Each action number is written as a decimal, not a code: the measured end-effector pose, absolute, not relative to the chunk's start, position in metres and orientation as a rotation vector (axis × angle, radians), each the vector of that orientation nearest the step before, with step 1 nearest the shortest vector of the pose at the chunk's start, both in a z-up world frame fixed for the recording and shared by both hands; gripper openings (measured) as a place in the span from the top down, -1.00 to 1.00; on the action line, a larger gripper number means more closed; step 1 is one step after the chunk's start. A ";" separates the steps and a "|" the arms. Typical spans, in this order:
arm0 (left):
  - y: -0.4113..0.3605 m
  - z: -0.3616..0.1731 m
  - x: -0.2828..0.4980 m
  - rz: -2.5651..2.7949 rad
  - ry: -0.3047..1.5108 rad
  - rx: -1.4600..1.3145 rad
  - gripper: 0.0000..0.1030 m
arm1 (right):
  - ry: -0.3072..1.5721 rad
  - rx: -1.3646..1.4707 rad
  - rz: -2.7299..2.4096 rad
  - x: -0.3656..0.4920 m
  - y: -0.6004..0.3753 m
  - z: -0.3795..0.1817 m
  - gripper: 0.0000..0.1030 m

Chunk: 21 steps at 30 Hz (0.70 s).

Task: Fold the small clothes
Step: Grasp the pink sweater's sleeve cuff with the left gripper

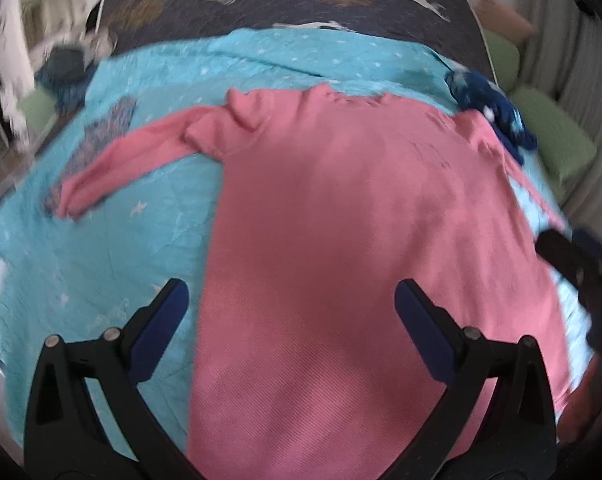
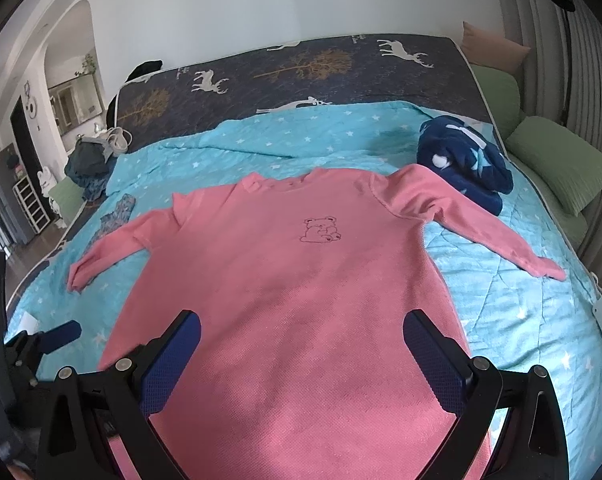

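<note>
Both claws gape above pink shirt (image 2: 293, 280) spread on turquoise quilt (image 2: 521, 320).

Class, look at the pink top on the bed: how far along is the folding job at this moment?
Done: the pink long-sleeved top lies flat, front up, on the turquoise quilt, both sleeves spread out. In hand: nothing; the left tool and right tool hang open above its lower part. Left: every fold; the navy garment also lies bunched, unfolded.

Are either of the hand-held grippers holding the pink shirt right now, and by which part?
Neither. The left hand-held gripper and right hand-held gripper are both open above the pink shirt, gripping nothing.
</note>
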<state>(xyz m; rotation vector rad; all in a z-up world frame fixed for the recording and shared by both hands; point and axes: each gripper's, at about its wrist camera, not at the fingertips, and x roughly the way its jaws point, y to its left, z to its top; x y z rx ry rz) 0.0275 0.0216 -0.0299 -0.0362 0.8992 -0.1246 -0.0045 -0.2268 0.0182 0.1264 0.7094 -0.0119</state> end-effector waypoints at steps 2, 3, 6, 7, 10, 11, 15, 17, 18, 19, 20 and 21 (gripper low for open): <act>0.049 -0.033 0.042 -0.117 0.925 -0.161 -0.99 | 0.714 0.121 -0.010 -0.001 -0.229 0.017 -1.00; 0.070 -0.036 0.052 -0.105 0.941 -0.252 -0.99 | 0.718 0.121 -0.011 0.001 -0.229 0.017 -1.00; 0.133 -0.053 0.080 -0.065 0.993 -0.548 -0.99 | 0.732 0.142 -0.012 0.008 -0.232 0.016 -1.00; 0.149 -0.059 0.087 -0.053 1.008 -0.633 -0.99 | 0.740 0.160 0.002 0.012 -0.231 0.016 -1.00; 0.203 -0.084 0.103 -0.004 1.021 -0.947 -0.99 | 0.748 0.159 0.041 0.021 -0.222 0.015 -1.00; 0.218 -0.092 0.108 0.018 1.012 -1.021 -0.99 | 0.747 0.151 0.048 0.023 -0.219 0.015 -1.00; 0.254 -0.103 0.122 0.084 0.943 -1.163 -0.90 | 0.755 0.125 0.079 0.031 -0.207 0.011 -1.00; 0.265 -0.101 0.131 0.135 0.908 -1.177 -0.80 | 0.764 0.122 0.084 0.034 -0.205 0.008 -1.00; 0.272 -0.101 0.137 0.167 0.889 -1.176 -0.74 | 0.772 0.121 0.084 0.037 -0.204 0.005 -1.00; 0.278 -0.102 0.143 0.187 0.880 -1.179 -0.61 | 0.776 0.121 0.083 0.038 -0.204 0.003 -1.00; 0.284 -0.104 0.149 0.201 0.879 -1.188 -0.48 | 0.783 0.124 0.081 0.041 -0.205 0.001 -1.00; 0.289 -0.109 0.155 0.217 0.884 -1.208 -0.41 | 0.789 0.129 0.079 0.043 -0.206 -0.001 -1.00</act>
